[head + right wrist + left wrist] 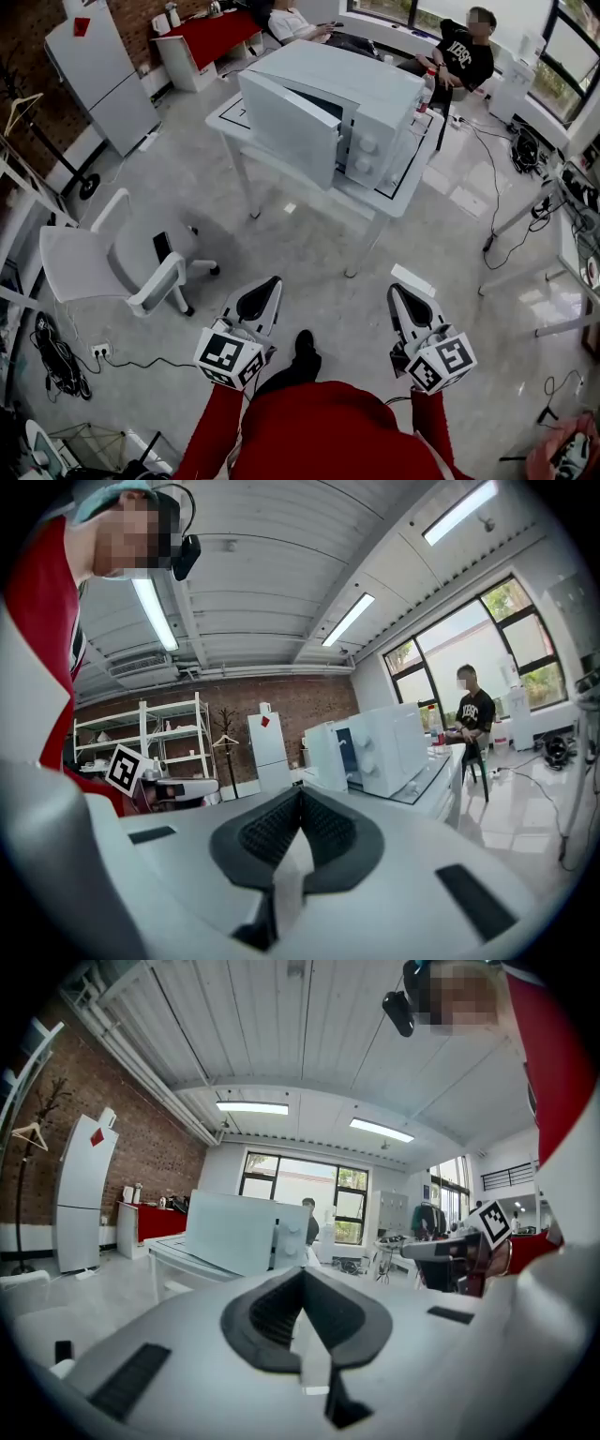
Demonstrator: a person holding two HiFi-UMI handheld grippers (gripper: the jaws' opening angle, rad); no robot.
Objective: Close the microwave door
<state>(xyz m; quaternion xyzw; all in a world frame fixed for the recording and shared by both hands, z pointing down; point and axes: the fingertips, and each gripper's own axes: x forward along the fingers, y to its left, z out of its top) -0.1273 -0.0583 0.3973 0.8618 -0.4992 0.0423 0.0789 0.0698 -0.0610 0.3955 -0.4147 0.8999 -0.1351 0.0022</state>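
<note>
A white microwave (pixel 375 98) stands on a white table (pixel 398 202) across the room. Its door (pixel 286 127) is swung open toward the left. In the head view my left gripper (pixel 269 285) and right gripper (pixel 397 293) are held low in front of me, well short of the table, both pointing toward it. Each has its jaws closed to a point with nothing between them. The left gripper view shows the open door (pixel 234 1232) beyond the left gripper (pixel 302 1275). The right gripper view shows the microwave (pixel 389 747) past the right gripper (pixel 300 795).
A white office chair (pixel 103 262) stands to my left on the grey floor. A tall white fridge mock-up (pixel 98 70) and a red cabinet (pixel 211 37) line the brick wall. A person (pixel 464 56) sits behind the table. Cables (pixel 506 197) and desks lie to the right.
</note>
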